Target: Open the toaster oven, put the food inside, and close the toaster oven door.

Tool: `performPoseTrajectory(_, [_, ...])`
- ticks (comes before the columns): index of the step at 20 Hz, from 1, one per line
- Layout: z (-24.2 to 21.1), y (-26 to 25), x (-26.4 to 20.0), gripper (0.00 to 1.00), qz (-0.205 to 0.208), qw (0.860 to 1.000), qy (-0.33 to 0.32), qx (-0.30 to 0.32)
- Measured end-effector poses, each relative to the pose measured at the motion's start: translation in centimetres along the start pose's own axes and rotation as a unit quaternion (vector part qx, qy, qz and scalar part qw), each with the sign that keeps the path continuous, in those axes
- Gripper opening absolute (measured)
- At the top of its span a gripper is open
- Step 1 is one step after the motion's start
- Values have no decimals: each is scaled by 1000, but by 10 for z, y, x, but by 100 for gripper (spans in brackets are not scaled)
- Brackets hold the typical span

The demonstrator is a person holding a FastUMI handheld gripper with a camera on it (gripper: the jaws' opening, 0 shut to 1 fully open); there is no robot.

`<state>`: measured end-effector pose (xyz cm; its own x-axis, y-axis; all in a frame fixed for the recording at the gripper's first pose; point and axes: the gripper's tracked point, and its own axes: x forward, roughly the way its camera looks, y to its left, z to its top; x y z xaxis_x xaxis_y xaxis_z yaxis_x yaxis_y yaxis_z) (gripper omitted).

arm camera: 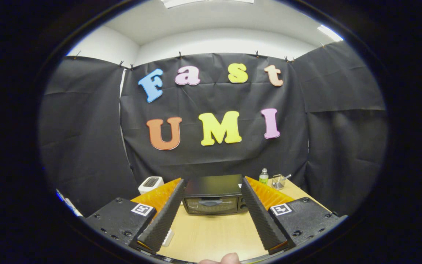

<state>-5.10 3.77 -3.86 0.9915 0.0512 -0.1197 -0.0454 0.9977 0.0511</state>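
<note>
Claw (213, 189): spread wide, nothing between the fingers; the two black ribbed pads (163, 220) run up from the lower frame toward centre, orange backing on their outer sides.
Fingertip (229, 259): a person's, at the bottom centre, below the claw.
Desk (214, 231): light wood, lower centre, bare between the fingers.
Toaster oven (213, 196): black, door shut, beyond the fingertips and framed between them, at the far edge of the desk, centre frame.
White appliance (150, 184): left of the oven, behind the left finger.
Small bottle (263, 176): green label, right of the oven.
Glass container (278, 181): just right of the bottle, contents unclear.
</note>
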Motion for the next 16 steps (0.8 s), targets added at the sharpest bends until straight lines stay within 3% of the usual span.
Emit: performPoseTrajectory(16, [-9,-3,16,100,11,1000,15,6])
